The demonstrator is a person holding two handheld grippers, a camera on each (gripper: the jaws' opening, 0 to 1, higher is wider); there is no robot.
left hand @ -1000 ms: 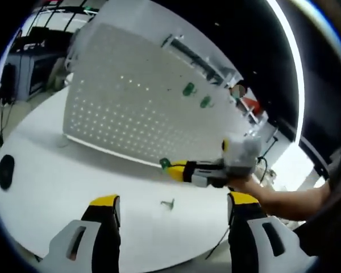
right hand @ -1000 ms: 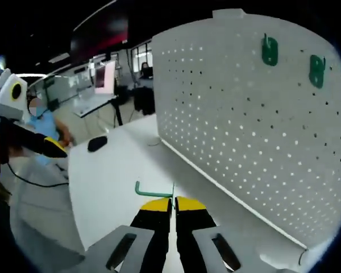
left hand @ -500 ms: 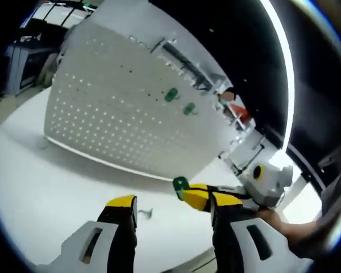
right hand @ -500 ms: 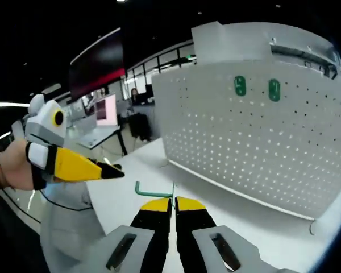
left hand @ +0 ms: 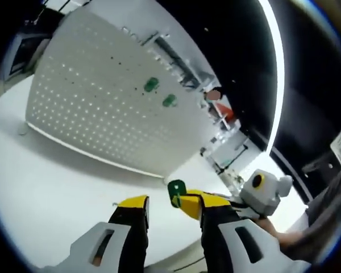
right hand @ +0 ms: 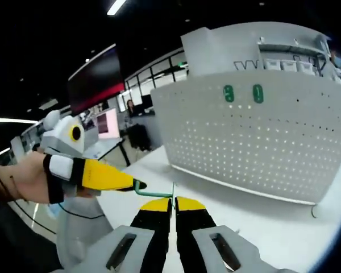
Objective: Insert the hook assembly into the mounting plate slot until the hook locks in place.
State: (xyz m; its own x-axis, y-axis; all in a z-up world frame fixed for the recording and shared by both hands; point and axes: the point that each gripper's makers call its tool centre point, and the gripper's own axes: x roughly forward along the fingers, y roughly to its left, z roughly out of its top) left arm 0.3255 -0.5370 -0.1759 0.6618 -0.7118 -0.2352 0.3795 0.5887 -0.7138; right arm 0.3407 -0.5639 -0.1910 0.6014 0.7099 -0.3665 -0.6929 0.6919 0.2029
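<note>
This looks like a big office or lab room. Long strip lights [right hand: 116,7] run across the dark ceiling. Far behind the white table [right hand: 261,227] stand desks with a bright computer screen [right hand: 106,124] and a dark office chair [right hand: 137,136].

My setup sits on a white table [left hand: 40,187] with a rounded edge, plain matte top. The big thing standing on it is the white perforated mounting plate [left hand: 102,114], upright, bottom edge resting right on the tabletop. From my right gripper view the same table [right hand: 256,227] runs out in front of the plate [right hand: 256,142], and there's a small hook-shaped bit [right hand: 313,211] lying by the plate's lower right corner, too small to make out properly
</note>
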